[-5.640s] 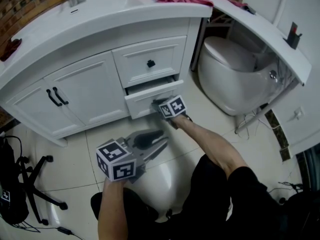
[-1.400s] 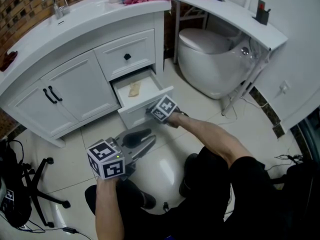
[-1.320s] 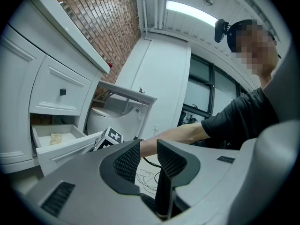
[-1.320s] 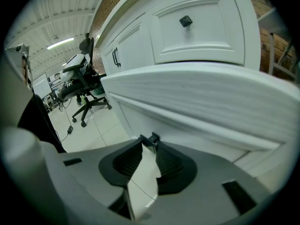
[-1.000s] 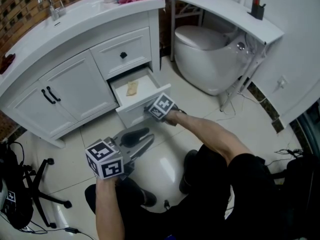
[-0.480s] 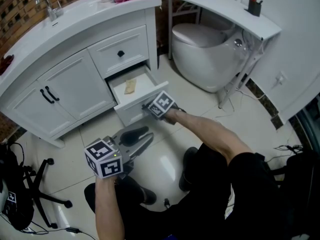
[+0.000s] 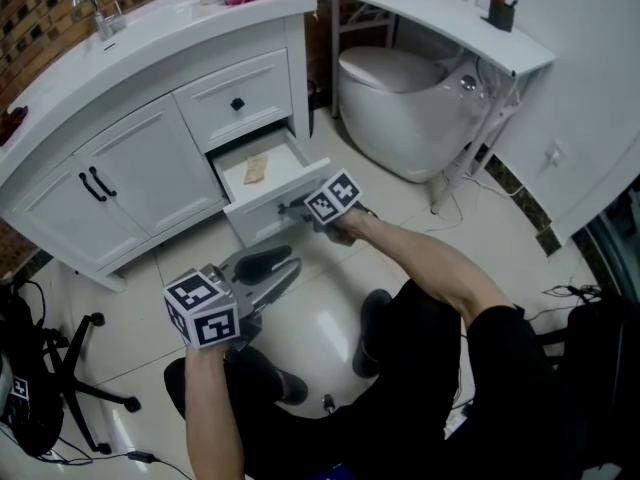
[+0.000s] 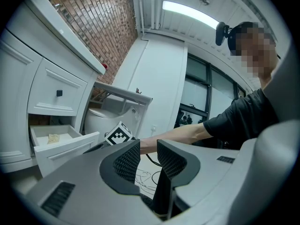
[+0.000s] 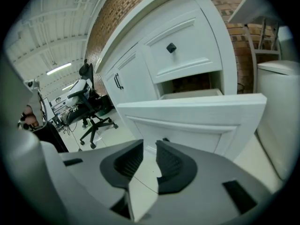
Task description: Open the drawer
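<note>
The white vanity's lower drawer point(image 7: 270, 206) stands pulled well out, with a small tan item point(image 7: 256, 168) lying inside. The upper drawer point(image 7: 237, 100) with its black knob stays closed. My right gripper point(image 7: 291, 208) is at the lower drawer's front panel point(image 9: 197, 121). Its jaws are closing with nothing between them, and a small dark knob point(image 9: 165, 139) shows just beyond them. My left gripper point(image 7: 283, 265) hovers over the floor in front of the vanity, open and empty, away from the drawer point(image 8: 65, 144).
A toilet point(image 7: 410, 98) stands right of the vanity, under a white shelf point(image 7: 440, 18). Cabinet doors point(image 7: 130, 178) with black handles are left of the drawers. An office chair base point(image 7: 60, 368) and cables lie at the lower left. My legs fill the tiled floor below.
The drawer went from a narrow gap to wide open. Over the last second the right gripper rose slightly at the drawer front. The left gripper stayed put.
</note>
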{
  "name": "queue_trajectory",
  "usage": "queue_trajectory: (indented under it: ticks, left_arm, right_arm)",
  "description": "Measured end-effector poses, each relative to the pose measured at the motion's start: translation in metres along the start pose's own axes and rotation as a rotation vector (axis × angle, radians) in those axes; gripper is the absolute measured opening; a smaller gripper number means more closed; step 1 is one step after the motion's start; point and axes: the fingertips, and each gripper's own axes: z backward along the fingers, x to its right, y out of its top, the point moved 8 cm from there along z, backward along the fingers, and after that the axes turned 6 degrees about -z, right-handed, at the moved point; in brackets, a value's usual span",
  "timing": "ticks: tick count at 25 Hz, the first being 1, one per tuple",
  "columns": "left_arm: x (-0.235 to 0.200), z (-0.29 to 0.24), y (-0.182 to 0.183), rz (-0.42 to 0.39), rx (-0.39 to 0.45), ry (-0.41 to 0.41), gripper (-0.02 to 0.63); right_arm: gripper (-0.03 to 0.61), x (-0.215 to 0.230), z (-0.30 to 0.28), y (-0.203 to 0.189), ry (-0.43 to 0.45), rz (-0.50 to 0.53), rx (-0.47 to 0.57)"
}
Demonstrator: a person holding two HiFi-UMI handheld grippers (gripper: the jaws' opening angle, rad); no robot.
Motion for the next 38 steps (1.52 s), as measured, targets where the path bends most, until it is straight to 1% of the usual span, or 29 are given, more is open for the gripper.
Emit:
queue_trajectory:
  ticks: [9, 15, 19, 30, 35, 38]
  left_arm:
    - [0.01, -0.001, 0.001, -0.001, 0.007, -0.008, 0.117]
    - [0.017, 0.001, 0.003, -0.006, 0.012, -0.018, 0.117]
    - [0.024, 0.0, 0.002, -0.008, 0.013, -0.032, 0.117]
    - [0.044, 0.0, 0.001, -0.022, 0.01, -0.065, 0.117]
    - [0.05, 0.0, 0.001, -0.024, 0.016, -0.079, 0.117]
    - [0.054, 0.001, 0.001, -0.027, 0.017, -0.087, 0.117]
  right_arm:
    - [0.092, -0.024, 0.028, -0.001, 0.102, -0.022, 0.042]
    - [0.091, -0.053, 0.053, 0.008, 0.203, -0.028, 0.104]
    - [0.09, -0.07, 0.07, 0.009, 0.246, -0.029, 0.14]
    - [0.089, -0.1, 0.108, -0.002, 0.284, -0.019, 0.175]
    - [0.089, -0.113, 0.119, -0.009, 0.31, -0.002, 0.179]
    - [0.089, -0.123, 0.126, -0.008, 0.32, 0.026, 0.187]
